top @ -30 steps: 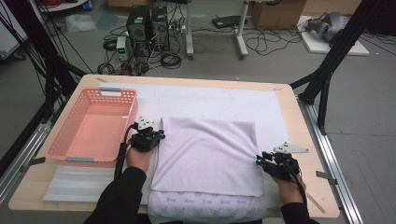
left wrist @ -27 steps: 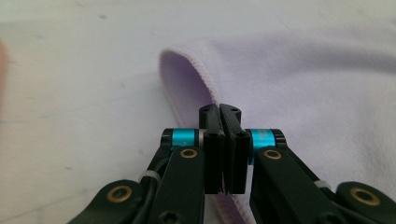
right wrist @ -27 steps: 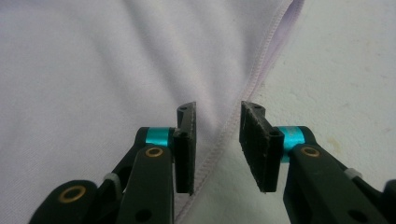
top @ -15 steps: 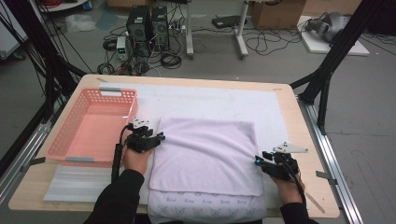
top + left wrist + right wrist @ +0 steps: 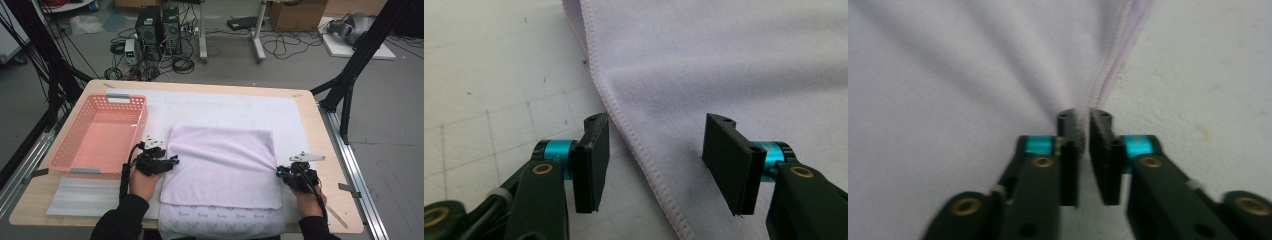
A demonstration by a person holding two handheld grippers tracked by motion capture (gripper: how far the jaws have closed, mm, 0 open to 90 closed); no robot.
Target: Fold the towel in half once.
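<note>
Folding a lilac microfibre towel [image 5: 222, 162] beside the pink plastic basket [image 5: 102, 135]: right gripper [image 5: 1083, 125] pinching its hem, left gripper [image 5: 654, 160] just opened astride the opposite edge, best reclosed squarely on it.

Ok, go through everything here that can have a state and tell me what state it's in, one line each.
Towel: folded, flat on the mat, right edge pinched up.
Basket: upright, empty.
Left gripper: open, jaws have just been opening, towel hem between them, not pressed.
Right gripper: shut on towel edge, jaws have just been closing.
Mat: spread flat on the table.
</note>
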